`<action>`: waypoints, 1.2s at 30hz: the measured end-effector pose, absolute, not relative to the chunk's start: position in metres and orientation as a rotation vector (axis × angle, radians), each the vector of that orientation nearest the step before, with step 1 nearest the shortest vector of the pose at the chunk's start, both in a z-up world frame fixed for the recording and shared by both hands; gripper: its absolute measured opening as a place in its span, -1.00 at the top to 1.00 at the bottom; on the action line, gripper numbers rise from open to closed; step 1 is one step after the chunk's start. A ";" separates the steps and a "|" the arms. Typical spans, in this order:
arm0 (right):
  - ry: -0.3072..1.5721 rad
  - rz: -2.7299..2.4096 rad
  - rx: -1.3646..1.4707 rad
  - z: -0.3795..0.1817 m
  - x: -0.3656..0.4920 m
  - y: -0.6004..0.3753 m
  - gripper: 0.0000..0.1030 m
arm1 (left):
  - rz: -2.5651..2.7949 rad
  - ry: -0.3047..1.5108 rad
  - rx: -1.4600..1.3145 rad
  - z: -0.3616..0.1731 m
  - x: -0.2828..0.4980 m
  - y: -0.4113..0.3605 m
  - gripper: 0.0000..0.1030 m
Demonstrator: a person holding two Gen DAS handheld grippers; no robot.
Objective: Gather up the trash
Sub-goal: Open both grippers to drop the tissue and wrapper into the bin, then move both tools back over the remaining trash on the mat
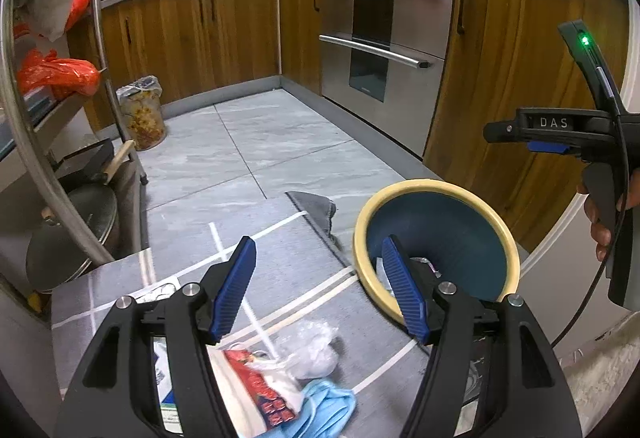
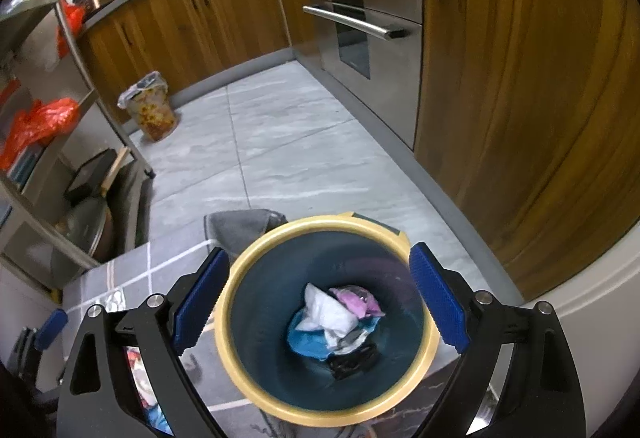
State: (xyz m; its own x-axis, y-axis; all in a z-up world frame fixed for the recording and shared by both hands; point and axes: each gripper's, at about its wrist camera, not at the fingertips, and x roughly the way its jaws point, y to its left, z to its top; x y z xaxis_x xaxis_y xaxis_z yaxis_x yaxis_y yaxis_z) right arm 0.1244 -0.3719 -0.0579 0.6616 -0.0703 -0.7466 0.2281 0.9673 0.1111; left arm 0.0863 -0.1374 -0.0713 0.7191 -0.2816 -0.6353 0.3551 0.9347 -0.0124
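A blue bin with a cream rim [image 2: 228, 322] stands on a grey patterned mat [image 1: 304, 270]; it also shows in the left wrist view [image 1: 496, 234]. Crumpled white, pink, blue and black trash [image 2: 340, 322] lies in its bottom. My right gripper [image 2: 320, 302] is open and empty, directly above the bin mouth. My left gripper [image 1: 320, 290] is open and empty above the mat, left of the bin. Below it lie a clear plastic bag [image 1: 316, 350], a red printed wrapper [image 1: 264, 390] and a blue face mask [image 1: 328, 410].
Wooden cabinets [image 1: 192, 38] and a steel oven [image 1: 384, 50] line the far side. A flowered bin with a plastic liner [image 1: 142, 114] stands on the tile floor. A metal shelf rack [image 1: 48, 142] with pans and orange bags is on the left. A grey cloth [image 1: 316, 206] lies at the mat's edge.
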 end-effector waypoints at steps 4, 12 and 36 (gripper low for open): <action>0.823 -0.164 0.193 -0.054 0.119 -0.361 -0.77 | -0.338 0.671 0.134 -0.067 0.078 -0.127 -0.27; 0.824 -0.155 0.183 -0.050 0.112 -0.337 -0.78 | -0.288 0.661 0.163 -0.062 0.061 -0.097 -0.28; 0.984 0.066 0.128 -0.090 0.122 -0.176 -0.83 | -0.025 0.749 0.047 -0.085 0.035 0.067 -0.42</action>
